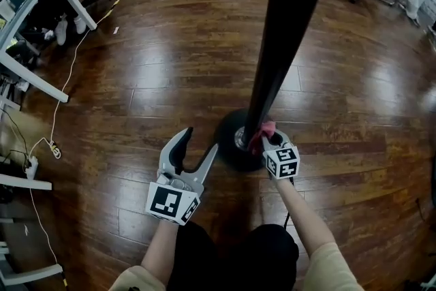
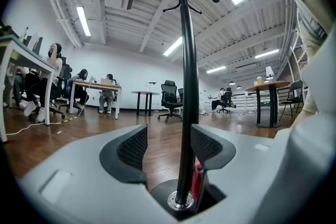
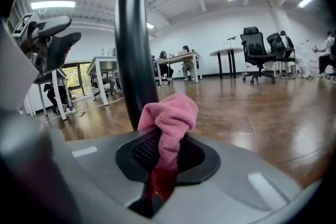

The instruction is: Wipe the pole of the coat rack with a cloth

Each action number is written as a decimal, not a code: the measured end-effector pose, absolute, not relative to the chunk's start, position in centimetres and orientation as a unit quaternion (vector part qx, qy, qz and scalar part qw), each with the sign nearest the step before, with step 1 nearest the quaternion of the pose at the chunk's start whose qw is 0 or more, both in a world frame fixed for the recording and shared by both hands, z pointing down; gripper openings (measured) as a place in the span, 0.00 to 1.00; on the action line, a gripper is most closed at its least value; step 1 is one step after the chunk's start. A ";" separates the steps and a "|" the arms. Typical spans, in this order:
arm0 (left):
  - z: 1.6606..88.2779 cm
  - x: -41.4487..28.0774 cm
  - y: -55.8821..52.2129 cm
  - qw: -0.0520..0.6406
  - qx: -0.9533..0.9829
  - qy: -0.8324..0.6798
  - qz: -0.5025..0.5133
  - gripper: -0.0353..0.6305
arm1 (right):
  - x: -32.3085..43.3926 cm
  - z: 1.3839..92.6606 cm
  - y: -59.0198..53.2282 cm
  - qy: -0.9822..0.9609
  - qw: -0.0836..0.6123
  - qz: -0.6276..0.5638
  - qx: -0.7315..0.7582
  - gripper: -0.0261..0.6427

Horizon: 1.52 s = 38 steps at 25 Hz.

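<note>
Right gripper view: right gripper pinches crumpled pink cloth against black coat-rack pole ahead-left; left gripper jaws apart, empty.

Pink cloth, glossy black pole, grey grippers with black-and-white marker cubes, reddish-brown wood floor

Down along the right gripper: jaws clamped on a pink cloth, bunched into a knot above the black pads, tail hanging down between them. Right up against the dark pole, rising from centre towards twelve o'clock. Over at ten o'clock, the left gripper, beside the pole. Glossy wooden floor at three o'clock, office chairs at two.
</note>
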State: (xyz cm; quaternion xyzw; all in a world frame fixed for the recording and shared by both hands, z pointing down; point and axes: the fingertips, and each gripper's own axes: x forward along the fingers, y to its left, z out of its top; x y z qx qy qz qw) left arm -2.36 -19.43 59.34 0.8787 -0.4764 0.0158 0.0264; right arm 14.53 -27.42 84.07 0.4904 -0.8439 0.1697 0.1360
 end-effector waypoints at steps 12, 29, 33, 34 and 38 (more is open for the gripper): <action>57.4 -3.9 -17.7 0.034 0.889 -0.457 0.014 0.41 | 14.3 98.3 -26.6 -0.820 0.234 0.262 0.452 0.08; 57.2 -3.4 -17.0 0.020 0.916 -0.396 0.051 0.39 | 13.9 98.9 -26.5 -0.838 0.293 0.269 0.373 0.09; 55.3 -3.8 -16.7 0.008 0.915 -0.398 0.062 0.39 | 15.9 90.5 -28.7 -0.856 0.179 0.287 0.392 0.10; 54.5 -3.9 -16.8 0.007 0.914 -0.403 0.052 0.39 | 16.5 87.5 -29.8 -0.864 0.149 0.272 0.397 0.10; 52.5 -3.8 -17.1 -0.002 0.912 -0.410 0.019 0.39 | 18.3 72.6 -34.0 -0.895 0.037 0.166 0.412 0.10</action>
